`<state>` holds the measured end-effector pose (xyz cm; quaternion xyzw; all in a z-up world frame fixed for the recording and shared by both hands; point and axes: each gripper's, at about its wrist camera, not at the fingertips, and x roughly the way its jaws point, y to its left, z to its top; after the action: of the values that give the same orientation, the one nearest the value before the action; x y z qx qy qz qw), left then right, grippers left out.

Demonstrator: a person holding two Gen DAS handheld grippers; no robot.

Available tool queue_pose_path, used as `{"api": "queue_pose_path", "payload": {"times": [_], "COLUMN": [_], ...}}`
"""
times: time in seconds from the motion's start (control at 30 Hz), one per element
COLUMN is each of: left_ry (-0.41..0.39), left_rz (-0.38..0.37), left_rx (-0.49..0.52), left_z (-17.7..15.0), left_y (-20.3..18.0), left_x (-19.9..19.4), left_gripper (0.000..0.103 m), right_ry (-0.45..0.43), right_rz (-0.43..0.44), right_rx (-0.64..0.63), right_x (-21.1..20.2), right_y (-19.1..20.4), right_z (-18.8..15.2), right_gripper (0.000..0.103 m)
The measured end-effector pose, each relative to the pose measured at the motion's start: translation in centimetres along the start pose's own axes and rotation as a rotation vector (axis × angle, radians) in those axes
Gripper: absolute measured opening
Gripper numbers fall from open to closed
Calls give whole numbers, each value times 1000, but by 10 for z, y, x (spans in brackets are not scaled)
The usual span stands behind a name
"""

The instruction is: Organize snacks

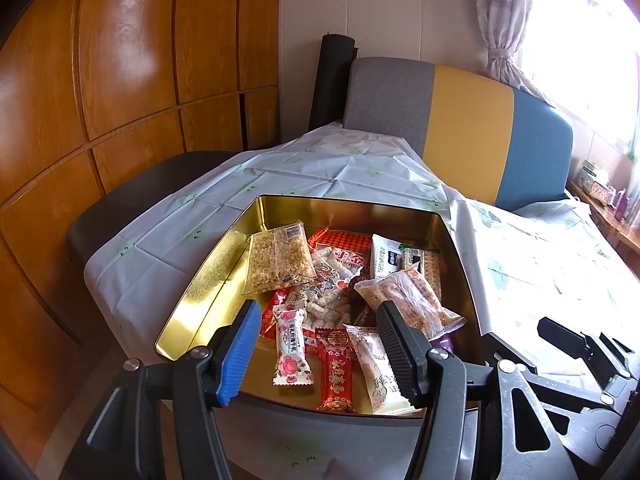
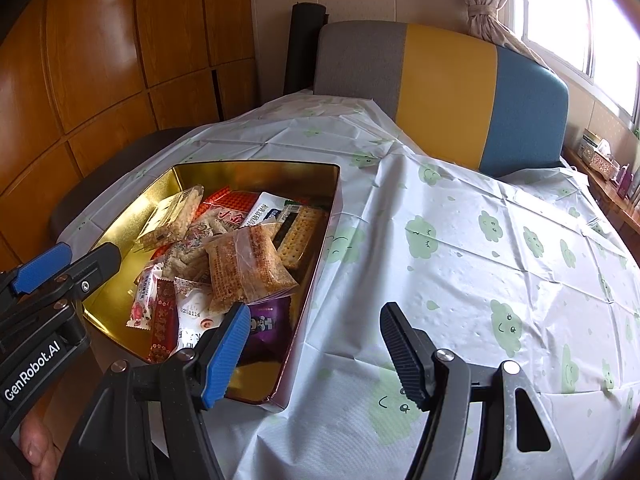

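Note:
A gold tin box (image 1: pixel 208 280) on the table holds several wrapped snacks: a puffed-rice pack (image 1: pixel 278 260), a rose-print candy (image 1: pixel 292 350), a red candy bar (image 1: pixel 334 368), a crispy cake bag (image 1: pixel 408 300) and crackers (image 1: pixel 426 266). My left gripper (image 1: pixel 320 344) is open and empty, hovering over the tin's near edge. In the right wrist view the tin (image 2: pixel 120 240) sits at the left with the same snacks and a purple pack (image 2: pixel 266 326). My right gripper (image 2: pixel 316 344) is open and empty over the tin's right wall and the tablecloth.
A white tablecloth with green cloud faces (image 2: pixel 460 248) covers the table. A grey, yellow and blue chair back (image 2: pixel 444 92) stands behind it. A dark chair seat (image 1: pixel 132 200) is at the left, by wooden wardrobe doors (image 1: pixel 120 80). A window and curtain (image 1: pixel 504 20) are at the right.

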<state>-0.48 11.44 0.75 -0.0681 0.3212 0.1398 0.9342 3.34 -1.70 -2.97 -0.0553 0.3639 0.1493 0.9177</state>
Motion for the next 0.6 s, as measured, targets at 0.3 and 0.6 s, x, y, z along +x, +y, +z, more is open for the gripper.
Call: {"api": "queue_pose_path", "payload": {"times": [0.3,0.6], "left_ry": [0,6], "left_rz": [-3,-5], "left_rx": [3,7], "left_z": [0,-2], "left_y": [0,-2], "left_x": [0,2], "left_gripper": [62,62], "right_ry": [1,2], "right_rz": [0,0], "right_rx": [-2,0], "right_x": [0,2], "right_y": [0,1], "right_z": [0,-3], "right_gripper": [69,69]}}
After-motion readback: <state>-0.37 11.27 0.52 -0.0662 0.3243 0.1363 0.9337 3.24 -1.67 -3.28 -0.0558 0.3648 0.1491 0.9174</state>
